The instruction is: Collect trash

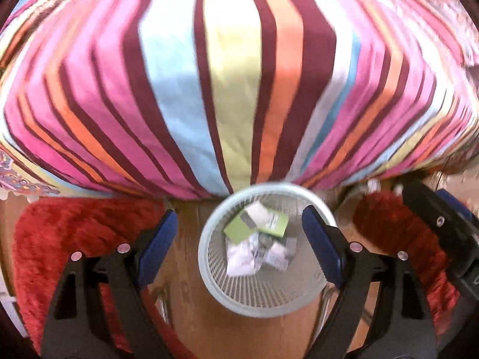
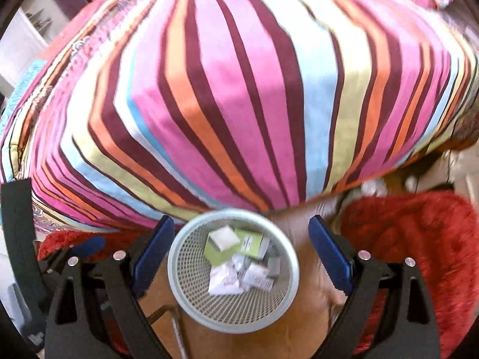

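Note:
A pale mesh waste basket (image 1: 311, 296) (image 2: 227, 323) stands on the brown floor at the foot of a bed. In it lie crumpled white paper (image 1: 239, 257) (image 2: 224, 281), a green card box (image 1: 239, 227) (image 2: 215, 252) and small grey and white packets. My left gripper (image 1: 241, 233) hangs above the basket with its blue pads wide apart and nothing between them. My right gripper (image 2: 241, 239) is also over the basket, open and empty. The right gripper's black frame (image 1: 443, 224) shows at the right edge of the left wrist view; the left gripper's frame (image 2: 18, 239) shows at the left edge of the right wrist view.
A bed with a bold striped cover (image 1: 233, 74) (image 2: 239, 89) fills the upper part of both views. Red shaggy rugs (image 1: 74, 233) (image 2: 419, 239) lie on the floor either side of the basket. White shelving (image 2: 24, 36) stands at the far left.

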Demonstrator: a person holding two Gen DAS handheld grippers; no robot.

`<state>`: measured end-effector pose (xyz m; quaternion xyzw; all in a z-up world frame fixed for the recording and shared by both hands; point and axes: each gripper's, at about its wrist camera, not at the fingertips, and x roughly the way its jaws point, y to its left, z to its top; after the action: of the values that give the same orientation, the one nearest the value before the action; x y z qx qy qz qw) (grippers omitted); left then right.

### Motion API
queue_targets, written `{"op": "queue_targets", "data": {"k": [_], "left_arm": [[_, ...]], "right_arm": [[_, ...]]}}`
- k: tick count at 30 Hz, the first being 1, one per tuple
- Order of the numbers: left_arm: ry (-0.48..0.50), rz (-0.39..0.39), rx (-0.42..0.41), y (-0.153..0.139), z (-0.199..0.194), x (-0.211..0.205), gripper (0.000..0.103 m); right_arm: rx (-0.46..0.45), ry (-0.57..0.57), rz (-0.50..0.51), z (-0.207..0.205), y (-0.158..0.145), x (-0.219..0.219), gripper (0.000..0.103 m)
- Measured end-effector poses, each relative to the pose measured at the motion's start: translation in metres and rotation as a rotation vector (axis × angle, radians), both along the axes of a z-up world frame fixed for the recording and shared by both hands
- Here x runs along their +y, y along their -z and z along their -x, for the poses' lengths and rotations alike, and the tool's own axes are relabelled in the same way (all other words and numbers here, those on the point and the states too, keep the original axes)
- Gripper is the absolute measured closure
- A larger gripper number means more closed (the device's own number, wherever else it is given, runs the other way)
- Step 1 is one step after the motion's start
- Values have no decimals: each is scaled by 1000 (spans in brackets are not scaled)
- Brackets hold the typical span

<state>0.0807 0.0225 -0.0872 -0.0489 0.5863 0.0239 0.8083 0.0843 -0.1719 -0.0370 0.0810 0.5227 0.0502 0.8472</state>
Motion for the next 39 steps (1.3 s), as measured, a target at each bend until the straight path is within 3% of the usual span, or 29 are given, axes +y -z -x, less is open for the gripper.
{"op": "queue_targets", "data": {"k": [5,11,20,29,39], "left_arm": [[-26,-10,-110,-36,2,6,20],[-1,-81,-212,-71,8,0,20],[-6,-105,-321,-112,13,-5,20],[-24,-105,-369,-134,12,-2,20],[-8,-112,-375,-136,15,-8,20]], "right_arm": [[-96,-5,40,3,-29,0,16],[-165,11,59,9,-51,-3,16],[-249,21,84,17,-76,-5,16],[-271,44,97,17,-86,-9,16],[-269,26,105,18,-85,-6,16]]}}
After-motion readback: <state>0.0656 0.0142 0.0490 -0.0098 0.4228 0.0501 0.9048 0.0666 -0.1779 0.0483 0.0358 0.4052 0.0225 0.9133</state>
